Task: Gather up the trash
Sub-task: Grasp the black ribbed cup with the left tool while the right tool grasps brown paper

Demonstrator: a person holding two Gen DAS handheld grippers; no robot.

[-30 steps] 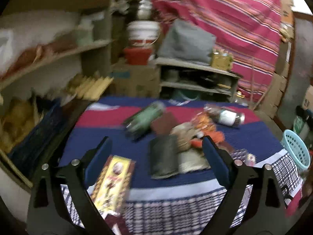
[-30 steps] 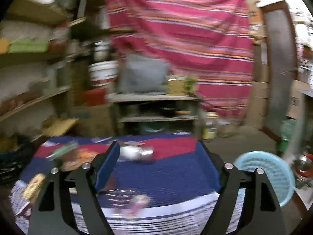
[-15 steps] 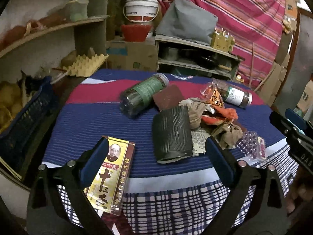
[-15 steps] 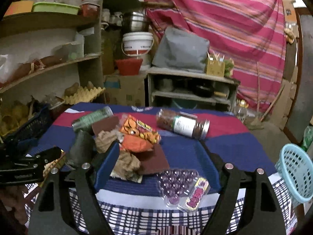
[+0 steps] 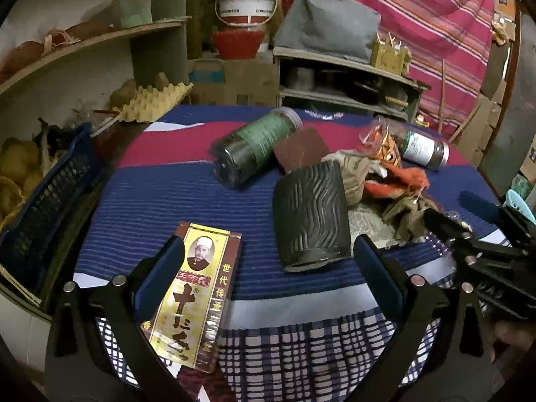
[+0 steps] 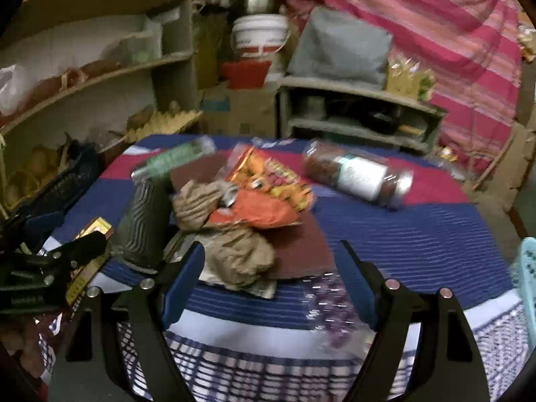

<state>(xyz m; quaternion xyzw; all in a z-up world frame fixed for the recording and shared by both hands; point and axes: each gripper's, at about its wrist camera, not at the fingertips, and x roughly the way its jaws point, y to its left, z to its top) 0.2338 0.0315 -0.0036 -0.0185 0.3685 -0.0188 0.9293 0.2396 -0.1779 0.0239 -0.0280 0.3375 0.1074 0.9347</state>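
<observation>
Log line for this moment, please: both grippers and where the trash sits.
left gripper: open, empty, over yellow box | right gripper: open, empty, above crumpled paper | trash on table

Both tools share one build. The left gripper [image 5: 268,268] has black angular arms, flat blue pads [image 5: 164,268] and round silver screw heads. The right gripper [image 6: 269,278] matches it: black arms, blue pads [image 6: 184,278], silver screws, with faint pale lettering on its side.

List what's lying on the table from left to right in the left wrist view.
Yellow box → green-label jar → black ribbed cup → orange wrapper → white-label jar.
</observation>
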